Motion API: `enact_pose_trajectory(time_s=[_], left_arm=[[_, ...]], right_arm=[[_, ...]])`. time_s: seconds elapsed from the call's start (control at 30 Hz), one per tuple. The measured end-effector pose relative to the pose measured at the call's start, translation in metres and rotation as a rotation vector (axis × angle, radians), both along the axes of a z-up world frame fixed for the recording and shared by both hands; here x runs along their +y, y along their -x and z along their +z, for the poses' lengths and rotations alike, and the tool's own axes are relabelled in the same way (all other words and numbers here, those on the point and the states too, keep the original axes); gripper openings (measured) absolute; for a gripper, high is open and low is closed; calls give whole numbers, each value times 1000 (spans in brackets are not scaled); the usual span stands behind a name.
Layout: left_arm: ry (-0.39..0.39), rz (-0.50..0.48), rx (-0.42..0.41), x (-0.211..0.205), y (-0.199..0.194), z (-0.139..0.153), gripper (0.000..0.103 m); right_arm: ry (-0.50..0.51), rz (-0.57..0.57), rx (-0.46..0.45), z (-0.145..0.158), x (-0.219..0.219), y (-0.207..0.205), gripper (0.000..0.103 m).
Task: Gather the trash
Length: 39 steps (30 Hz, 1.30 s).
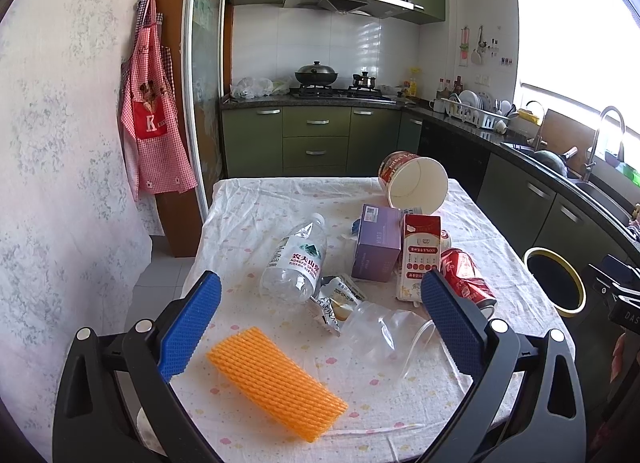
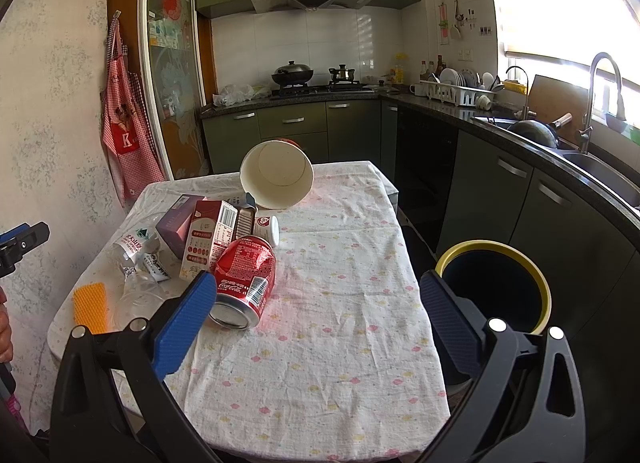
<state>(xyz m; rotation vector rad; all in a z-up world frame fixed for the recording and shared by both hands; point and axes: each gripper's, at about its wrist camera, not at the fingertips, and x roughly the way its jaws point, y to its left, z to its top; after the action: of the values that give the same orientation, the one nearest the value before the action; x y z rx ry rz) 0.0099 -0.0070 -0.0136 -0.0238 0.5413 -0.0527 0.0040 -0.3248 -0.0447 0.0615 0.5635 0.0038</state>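
Note:
Trash lies on the cloth-covered table: an orange foam net, a clear plastic cup on its side, a crumpled wrapper, an empty water bottle, a purple box, a red-white carton, a dented red cola can and a tipped paper bowl. My left gripper is open above the cup and net, holding nothing. My right gripper is open and empty; its left finger is just in front of the cola can. The bowl lies behind.
A black bin with a yellow rim stands on the floor right of the table; it also shows in the left wrist view. Green cabinets and a dark counter with a sink run along the right. A wall is at left.

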Motion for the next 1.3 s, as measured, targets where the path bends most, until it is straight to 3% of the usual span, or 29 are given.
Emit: enact_pose_trajectory(time_s=[0.43,0.57,0.77,0.9,1.1,1.2,1.27,1.3], left_arm=[[-8,-20,25,5,-30,-5,98],[16,-62,37,16,-61,2,98],[-67,-28,-30,29,-120,17,98],[-82,-22,-18,36,-169,10,98],[-55,-6,21,45,-232,-13,98],[-27,-8,27,45,-246,-24,98],[-19,-10,21,42,-252,-30,98],[-19,-11,17,41,-254,-32,98]], right_arm=[[-24,6,28,-8,-7,-23,97],[-42,43,33,-4,-7,-47,97],[-27,89,30,-1,-2,-102,97],[-33,120,55,-6,-2,-151,93],[78,159,95,-24,17,-234,59],[110,180,123,-36,25,-276,48],[143,173,127,-44,30,-300,31],[154,169,135,-48,31,-311,28]])
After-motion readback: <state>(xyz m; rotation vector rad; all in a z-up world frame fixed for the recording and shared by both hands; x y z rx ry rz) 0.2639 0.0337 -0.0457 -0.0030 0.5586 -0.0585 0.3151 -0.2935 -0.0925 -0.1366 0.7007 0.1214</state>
